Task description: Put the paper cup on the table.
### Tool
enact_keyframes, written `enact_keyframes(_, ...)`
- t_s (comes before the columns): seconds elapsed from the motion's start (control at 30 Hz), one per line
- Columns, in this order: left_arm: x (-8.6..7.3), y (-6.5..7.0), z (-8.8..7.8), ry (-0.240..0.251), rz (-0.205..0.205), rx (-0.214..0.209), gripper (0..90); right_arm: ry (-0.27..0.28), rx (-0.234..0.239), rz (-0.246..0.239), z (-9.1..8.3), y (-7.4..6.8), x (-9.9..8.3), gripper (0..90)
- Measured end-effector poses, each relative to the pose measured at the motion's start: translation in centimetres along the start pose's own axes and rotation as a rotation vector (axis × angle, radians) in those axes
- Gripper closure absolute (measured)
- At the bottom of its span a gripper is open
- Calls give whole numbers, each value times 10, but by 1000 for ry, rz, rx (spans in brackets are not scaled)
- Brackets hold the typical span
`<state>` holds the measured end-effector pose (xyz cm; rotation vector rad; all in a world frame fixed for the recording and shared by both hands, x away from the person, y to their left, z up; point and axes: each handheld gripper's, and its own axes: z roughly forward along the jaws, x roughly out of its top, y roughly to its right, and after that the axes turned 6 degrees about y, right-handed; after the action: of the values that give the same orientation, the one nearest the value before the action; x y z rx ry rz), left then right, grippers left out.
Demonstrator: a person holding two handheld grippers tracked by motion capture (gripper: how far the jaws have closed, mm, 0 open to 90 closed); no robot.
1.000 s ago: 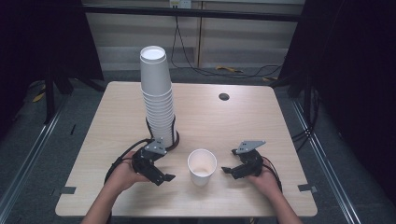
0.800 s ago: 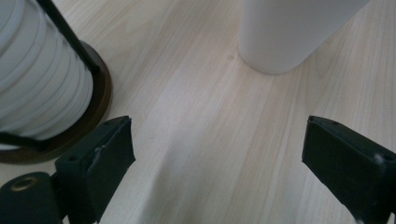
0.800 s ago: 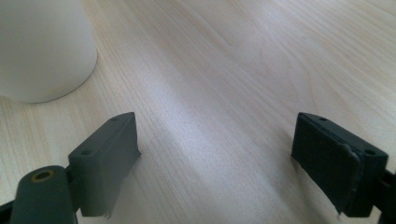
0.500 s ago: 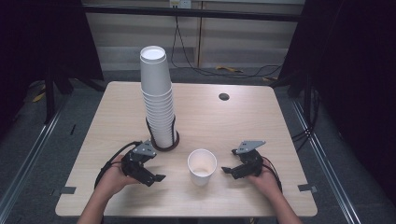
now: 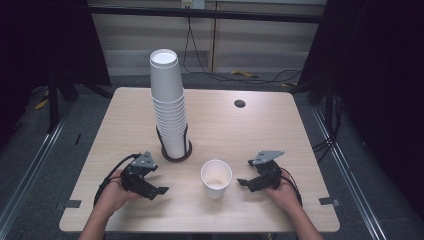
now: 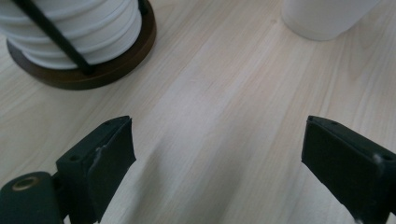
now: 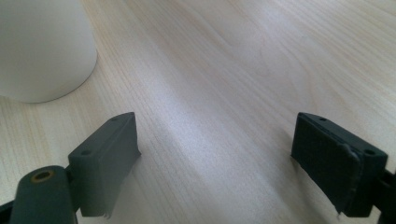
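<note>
Nearest the lower edge of the high view, two hand-held grippers are seen, one per hand. The left gripper (image 5: 161,190) is held at lower left with its jaws spread wide and nothing between them; in the left gripper view only bare wood lies between the pads. The right gripper (image 5: 241,182) is held at lower right, likewise spread and empty, its jaws pointed toward frame centre.

Between them, low centre, one single paper cup (image 5: 216,178) is stood upright, mouth up, apart from both grippers. It is judged to be set there so that either gripper can reach it from its side.

Above and left of it, one tall cup stack (image 5: 169,107) is kept inverted on one dark round holder (image 5: 176,154), with thin black uprights at its sides; these are judged to keep the column from toppling. The cups in it cannot be counted exactly; well over ten rims are visible.

Farther up, at upper right of the table (image 5: 280,130), one small dark round grommet (image 5: 240,103) is noted.
</note>
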<state>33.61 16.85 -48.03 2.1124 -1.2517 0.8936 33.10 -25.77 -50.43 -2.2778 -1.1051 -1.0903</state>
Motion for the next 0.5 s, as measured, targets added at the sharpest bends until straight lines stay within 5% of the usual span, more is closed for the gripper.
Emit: enact_keyframes(0.5, -22, -13, 2, -3, -28, 60, 91, 0, -1, 2, 0, 0, 0, 141)
